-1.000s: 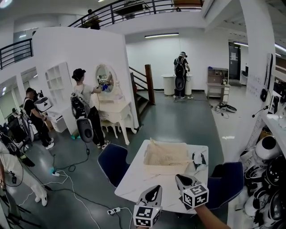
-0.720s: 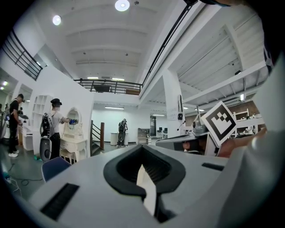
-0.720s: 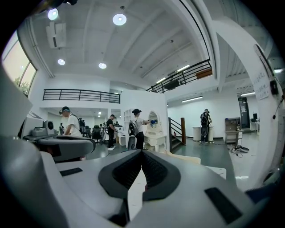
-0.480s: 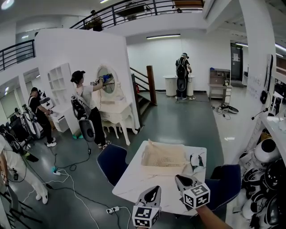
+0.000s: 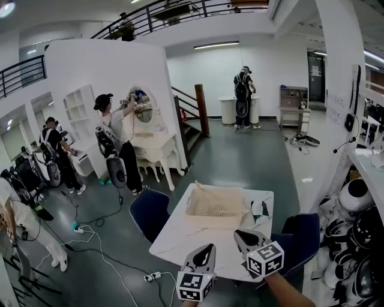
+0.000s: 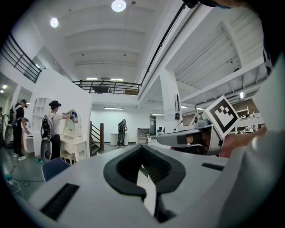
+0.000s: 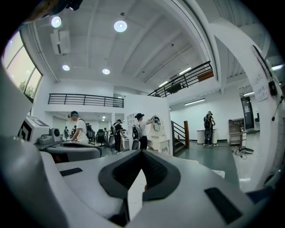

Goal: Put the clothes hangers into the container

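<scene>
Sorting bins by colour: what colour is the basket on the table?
Cream; the basket shows best in the head view.

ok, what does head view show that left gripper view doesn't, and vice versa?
Head view only: the basket on the white table, and the left gripper from above with its marker cube. Left gripper view only: that gripper's jaws close up, together with nothing between them, and the ceiling lights. Both: the right gripper with its marker cube, the person at the mirror, the staircase, a blue chair.
</scene>
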